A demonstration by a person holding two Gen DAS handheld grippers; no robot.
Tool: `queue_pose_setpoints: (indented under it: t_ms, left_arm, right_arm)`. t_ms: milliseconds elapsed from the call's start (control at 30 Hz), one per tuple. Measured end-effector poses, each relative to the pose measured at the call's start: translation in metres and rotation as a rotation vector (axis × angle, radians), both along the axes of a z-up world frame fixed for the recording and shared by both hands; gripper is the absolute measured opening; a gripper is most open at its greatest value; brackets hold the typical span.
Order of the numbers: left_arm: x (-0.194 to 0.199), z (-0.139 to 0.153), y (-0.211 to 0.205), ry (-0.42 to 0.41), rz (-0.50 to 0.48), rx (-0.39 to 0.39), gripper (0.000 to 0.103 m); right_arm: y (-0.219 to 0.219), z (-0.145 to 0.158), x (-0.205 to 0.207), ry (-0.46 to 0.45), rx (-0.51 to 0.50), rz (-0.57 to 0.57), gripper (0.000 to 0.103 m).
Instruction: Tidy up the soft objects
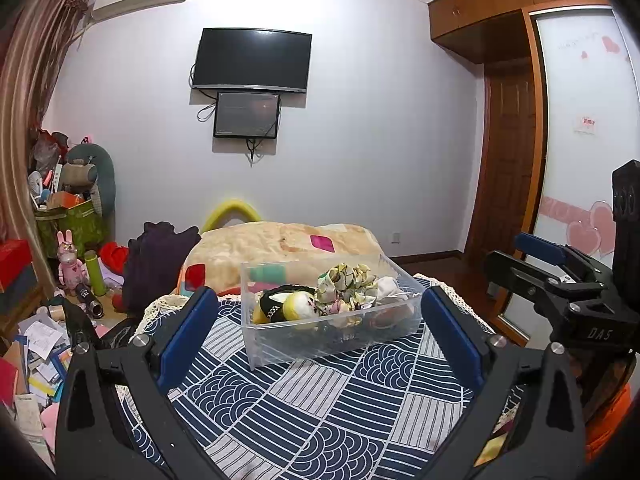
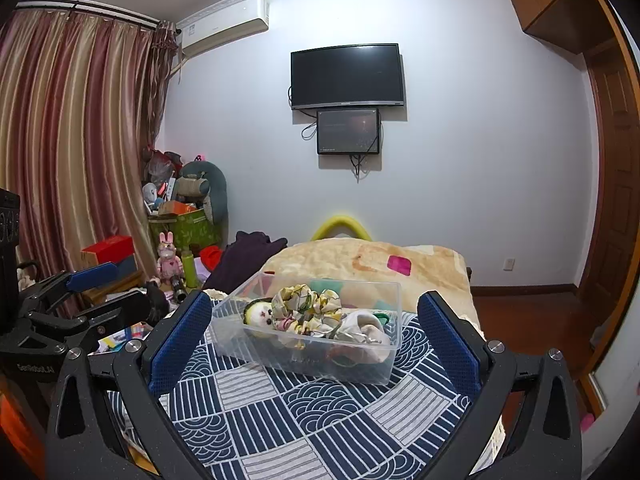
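A clear plastic bin (image 1: 280,350) (image 2: 360,372) stands on the blue and white patterned cloth (image 1: 304,412) (image 2: 288,420). It holds soft things: a yellow and black plush (image 1: 286,306) (image 2: 258,314), a floral scrunchie (image 1: 346,286) (image 2: 308,308) and a white cloth (image 1: 390,287) (image 2: 366,330). My left gripper (image 1: 316,332) is open and empty, just short of the bin. My right gripper (image 2: 314,344) is open and empty too, with the bin between and beyond its fingers. Each gripper shows at the edge of the other's view, the right (image 1: 560,268) and the left (image 2: 108,288).
A beige blanket (image 1: 280,244) (image 2: 360,260) lies folded behind the bin. Dark clothes (image 1: 156,264), a pink rabbit toy (image 1: 70,260), boxes and papers (image 1: 36,360) crowd the left side. A wooden wardrobe and door (image 1: 512,140) stand at the right.
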State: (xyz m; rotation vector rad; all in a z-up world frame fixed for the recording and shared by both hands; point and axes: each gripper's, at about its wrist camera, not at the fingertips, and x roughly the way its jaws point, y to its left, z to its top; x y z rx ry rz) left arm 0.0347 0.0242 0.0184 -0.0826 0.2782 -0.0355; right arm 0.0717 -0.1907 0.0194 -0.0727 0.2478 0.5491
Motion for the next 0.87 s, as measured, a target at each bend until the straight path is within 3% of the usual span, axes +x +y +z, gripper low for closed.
queue_pose_setpoints:
  t_ms: [867]
  left_arm:
    - [0.0005, -0.0008, -0.0003, 0.014, -0.016, -0.017, 0.103]
  right_arm:
    - [-0.0011, -0.0019, 0.0016, 0.022, 0.005, -0.008, 0.103]
